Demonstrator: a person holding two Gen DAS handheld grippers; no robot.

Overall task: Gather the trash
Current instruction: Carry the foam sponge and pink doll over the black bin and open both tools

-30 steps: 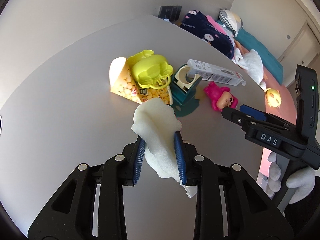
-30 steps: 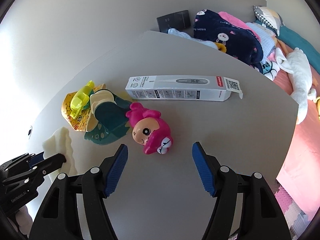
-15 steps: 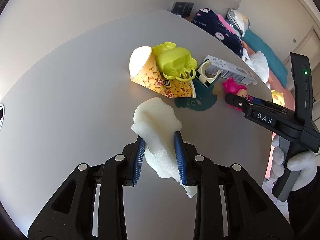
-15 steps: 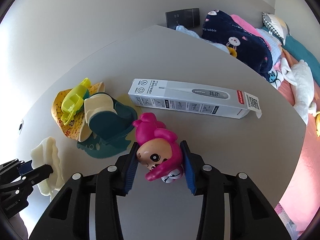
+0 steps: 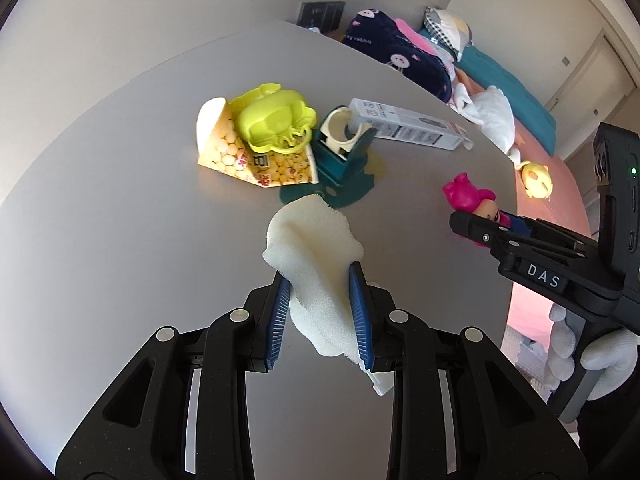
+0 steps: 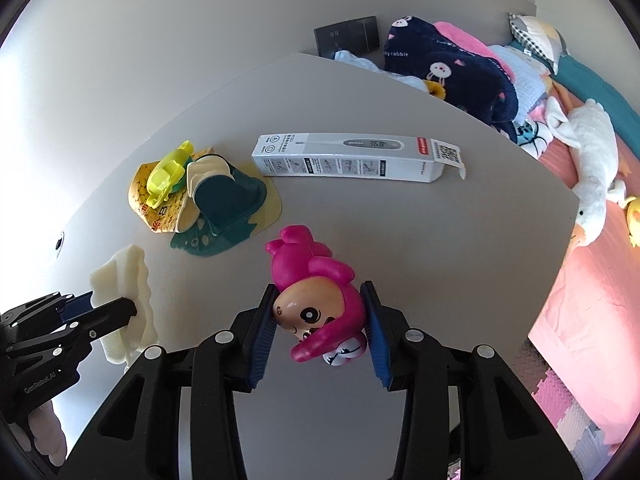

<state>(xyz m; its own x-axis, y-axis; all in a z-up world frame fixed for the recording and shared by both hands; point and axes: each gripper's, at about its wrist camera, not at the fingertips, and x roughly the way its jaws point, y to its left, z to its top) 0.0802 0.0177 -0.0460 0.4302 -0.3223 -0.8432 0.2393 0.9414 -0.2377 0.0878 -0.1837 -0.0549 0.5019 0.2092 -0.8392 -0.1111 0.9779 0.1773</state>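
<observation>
Above the grey table (image 5: pixel 120 240), my left gripper (image 5: pixel 319 304) is clamped on a white foam scrap (image 5: pixel 316 248). My right gripper (image 6: pixel 320 320) is clamped on a pink-haired toy head (image 6: pixel 316 304), near the thermometer box (image 6: pixel 352 158) and snack wrapper (image 5: pixel 256 160).

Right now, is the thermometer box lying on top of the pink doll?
No, the thermometer box lies flat on the table, apart from the pink doll clamped in the right hand-held gripper.
</observation>
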